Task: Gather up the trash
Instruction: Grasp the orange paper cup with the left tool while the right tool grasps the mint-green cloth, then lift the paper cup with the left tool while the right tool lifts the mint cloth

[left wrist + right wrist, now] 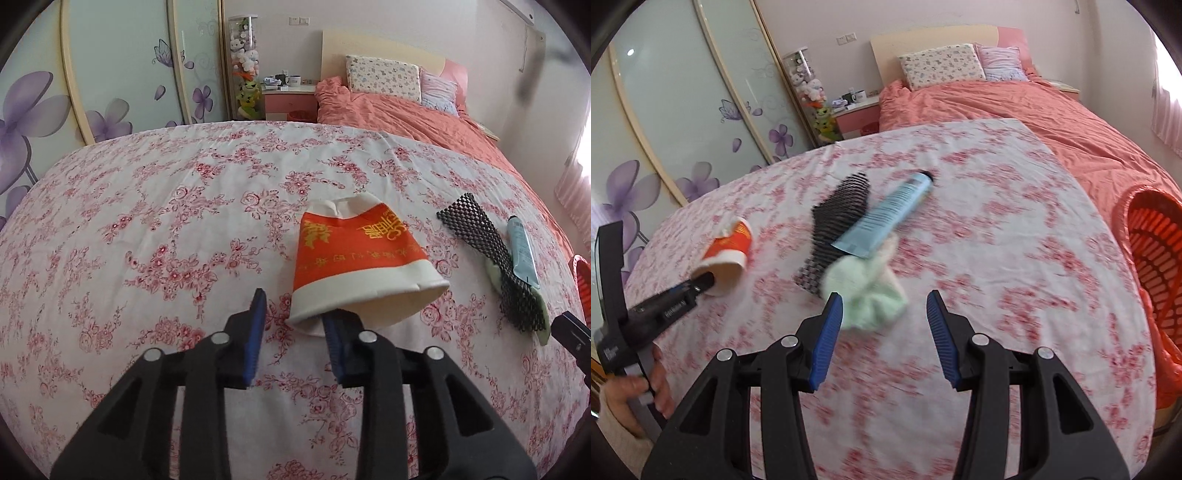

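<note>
the orange basket (1152, 251) is cut off at the edge (right wrist view, motion-blurred throughout).

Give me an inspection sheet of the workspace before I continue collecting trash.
Surface: floral tablecloth covering the table.
Job's things: crushed paper cup lying on its side; black mesh strip, blue tube and pale green cloth piled together.
Bin: orange basket at the table's right edge.
Clutter: nothing seen.
Grippers: left gripper open, one finger inside the cup's mouth; right gripper open, empty, just short of the green cloth.
Cables: nothing seen.
Surroundings: bed with an orange cover, wardrobe with flower-print doors.
</note>
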Available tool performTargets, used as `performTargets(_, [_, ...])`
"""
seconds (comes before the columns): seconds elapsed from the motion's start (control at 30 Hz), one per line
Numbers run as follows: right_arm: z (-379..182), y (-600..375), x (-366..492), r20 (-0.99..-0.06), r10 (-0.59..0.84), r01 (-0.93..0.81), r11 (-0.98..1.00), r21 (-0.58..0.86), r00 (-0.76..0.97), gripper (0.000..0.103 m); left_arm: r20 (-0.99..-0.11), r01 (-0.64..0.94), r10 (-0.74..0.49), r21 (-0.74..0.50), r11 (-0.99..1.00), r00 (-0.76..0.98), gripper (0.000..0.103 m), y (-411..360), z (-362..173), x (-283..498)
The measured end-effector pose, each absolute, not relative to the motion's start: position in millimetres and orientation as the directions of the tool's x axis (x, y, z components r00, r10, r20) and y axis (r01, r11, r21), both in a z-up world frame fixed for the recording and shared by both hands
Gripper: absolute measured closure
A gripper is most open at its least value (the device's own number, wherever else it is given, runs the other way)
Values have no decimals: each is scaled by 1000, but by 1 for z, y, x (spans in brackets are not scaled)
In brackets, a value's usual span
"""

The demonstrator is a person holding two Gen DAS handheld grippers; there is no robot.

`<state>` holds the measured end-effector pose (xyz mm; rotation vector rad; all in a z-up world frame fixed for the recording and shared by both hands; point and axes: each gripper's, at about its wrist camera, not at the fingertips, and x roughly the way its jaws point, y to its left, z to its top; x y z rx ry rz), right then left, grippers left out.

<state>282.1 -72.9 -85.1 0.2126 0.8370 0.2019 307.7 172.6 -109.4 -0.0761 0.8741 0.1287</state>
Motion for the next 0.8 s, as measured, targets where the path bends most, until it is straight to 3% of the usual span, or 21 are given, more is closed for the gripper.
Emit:
performTargets(0.1, [-84, -65, 290, -714, 257, -94, 961, 259, 651, 57, -773, -153, 84, -17, 988, 629, 70, 173, -111, 312])
performTargets(0.17, [-86, -59, 297, -726, 249, -100, 965, 243, 641, 68, -775, -163, 85, -23, 986, 626, 70, 174, -111, 315])
performTargets(0.23, [-90, -56, 300, -743, 245, -104, 967, 231, 624, 88, -777, -169, 82, -32, 985, 624, 71, 175, -112, 319])
performTargets(0.27, [-92, -56, 299, -747, 245, -106, 968, 230, 618, 92, -779, -170, 78, -37, 985, 623, 76, 175, -112, 320])
performTargets(0.53, [-87, -84, 281, -722, 188, -51, 977, 207, 666, 95, -770, -131, 52, -41, 991, 636, 88, 168, -110, 315])
performTargets(0.8, [-81, -117, 259, -715, 134, 14, 980, 197, 686, 96, -761, -60, -1, -52, 997, 649, 89, 153, -107, 299])
